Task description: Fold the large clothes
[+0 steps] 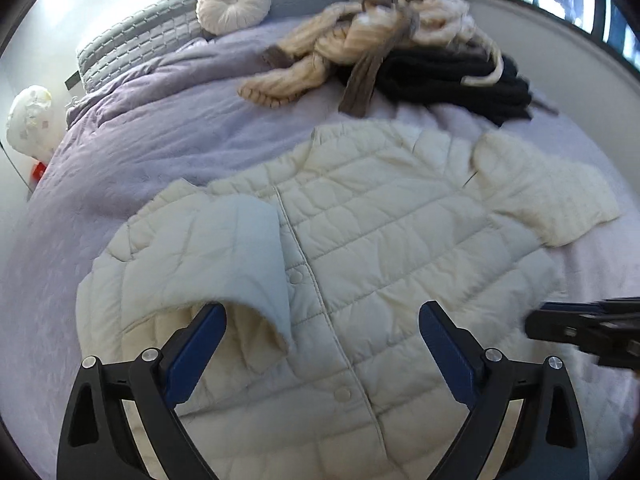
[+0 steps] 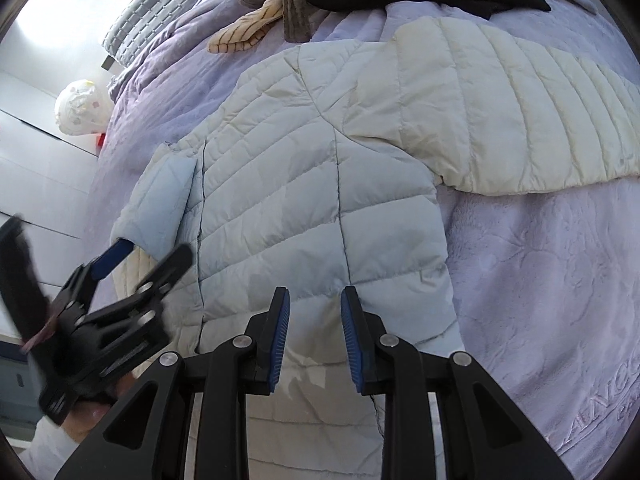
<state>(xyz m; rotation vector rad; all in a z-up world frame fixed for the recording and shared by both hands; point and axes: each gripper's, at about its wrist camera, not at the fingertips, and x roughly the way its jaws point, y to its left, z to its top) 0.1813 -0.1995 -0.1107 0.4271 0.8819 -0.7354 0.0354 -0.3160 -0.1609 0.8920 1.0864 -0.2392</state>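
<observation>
1. Purple soft blanket (image 1: 160,140) covers the big bed, and a grey quilted headboard pillow (image 1: 132,36) sits at the far end.
2. My job thing, the cream puffy quilted jacket (image 1: 380,240), lies flat in the middle of the bed, snaps up.
3. One short sleeve (image 1: 224,248) is folded in over the jacket front. The other sleeve (image 1: 540,188) sticks out to the side.
4. My left gripper (image 1: 322,324) has its blue pads very wide apart. It holds nothing. The folded sleeve lies just by one pad.
5. My right gripper (image 2: 314,308) has its pads only a little apart, over the jacket's lower part. I see no cloth pinched between them.
6. What could go wrong: puffy cloth is springy, so I think the folded sleeve could pop back open now nothing holds it.
7. The jacket is slippery too. If I grab only the top layer, the fold could slide crooked.
8. Counting: one cream jacket, two grippers, one round white pleated cushion (image 1: 234,4), one pile of other clothes (image 1: 400,52) with a striped tan piece and a black piece, and one white patterned round thing (image 1: 28,120) beside the bed.
</observation>
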